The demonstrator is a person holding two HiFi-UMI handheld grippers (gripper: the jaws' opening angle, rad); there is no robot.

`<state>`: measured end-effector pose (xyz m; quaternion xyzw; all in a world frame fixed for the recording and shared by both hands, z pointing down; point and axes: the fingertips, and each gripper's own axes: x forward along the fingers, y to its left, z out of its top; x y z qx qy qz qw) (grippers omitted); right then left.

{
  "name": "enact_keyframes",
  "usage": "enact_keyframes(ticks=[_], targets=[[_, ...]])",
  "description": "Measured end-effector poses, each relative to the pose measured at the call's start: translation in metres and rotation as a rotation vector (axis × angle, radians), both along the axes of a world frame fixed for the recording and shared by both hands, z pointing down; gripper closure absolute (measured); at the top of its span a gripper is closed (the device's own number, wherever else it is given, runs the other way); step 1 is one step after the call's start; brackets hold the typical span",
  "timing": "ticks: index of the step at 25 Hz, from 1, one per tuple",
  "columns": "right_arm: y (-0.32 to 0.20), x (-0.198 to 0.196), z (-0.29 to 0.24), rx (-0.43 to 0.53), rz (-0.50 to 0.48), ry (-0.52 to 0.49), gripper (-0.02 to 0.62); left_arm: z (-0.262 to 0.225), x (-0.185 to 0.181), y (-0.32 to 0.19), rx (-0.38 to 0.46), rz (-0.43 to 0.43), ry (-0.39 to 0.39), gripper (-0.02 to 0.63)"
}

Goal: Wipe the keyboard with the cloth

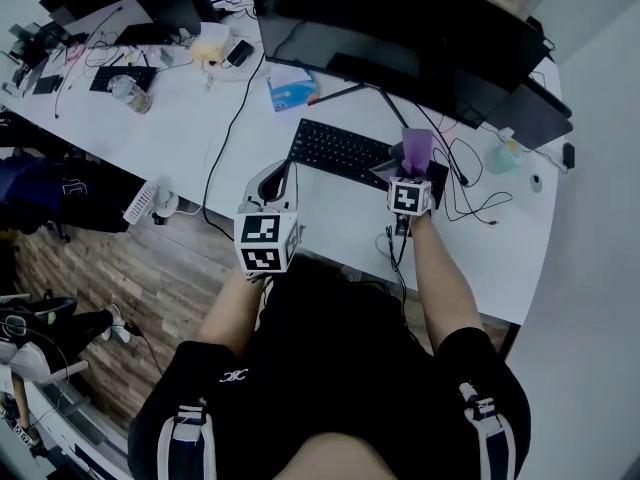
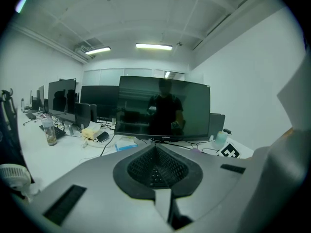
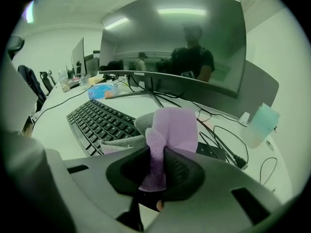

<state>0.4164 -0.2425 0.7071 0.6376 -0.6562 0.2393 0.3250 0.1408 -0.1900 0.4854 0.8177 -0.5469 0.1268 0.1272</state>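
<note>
The right gripper (image 3: 155,171) is grasping the soft-looking, lightweight purple cloth (image 3: 172,125) by a bunched fold over the keyboard (image 3: 97,120), mid-frame; fingers of the left gripper (image 2: 156,166) are clenching nothing.

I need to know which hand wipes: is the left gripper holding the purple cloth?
No, the left gripper is shut on nothing, while the purple cloth is pinched in the right gripper.

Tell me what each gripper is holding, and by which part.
The right gripper pinches the purple cloth by a bunched fold, and the rest sticks up over the keyboard's right end. The left gripper holds nothing; its jaws are together.
</note>
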Motion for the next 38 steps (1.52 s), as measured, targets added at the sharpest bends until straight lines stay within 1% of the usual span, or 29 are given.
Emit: enact_keyframes(ticks=[6, 9, 20, 28, 38], targets=[[-0.010, -0.026, 0.001, -0.002, -0.018, -0.001, 0.506, -0.001, -0.024, -0.009, -0.005, -0.020, -0.006, 0.594], [-0.017, -0.045, 0.000, 0.000, -0.034, -0.002, 0.507, -0.004, -0.035, -0.015, -0.003, -0.024, -0.012, 0.595], [-0.037, -0.096, -0.001, 0.003, -0.063, 0.004, 0.508, -0.008, -0.076, -0.037, 0.001, -0.031, -0.023, 0.594], [-0.052, -0.136, -0.001, -0.013, -0.094, -0.011, 0.508, -0.013, -0.104, -0.053, 0.010, -0.041, -0.016, 0.594], [-0.073, -0.192, -0.002, -0.020, -0.140, -0.053, 0.506, -0.014, -0.145, -0.068, 0.013, -0.069, -0.017, 0.594]])
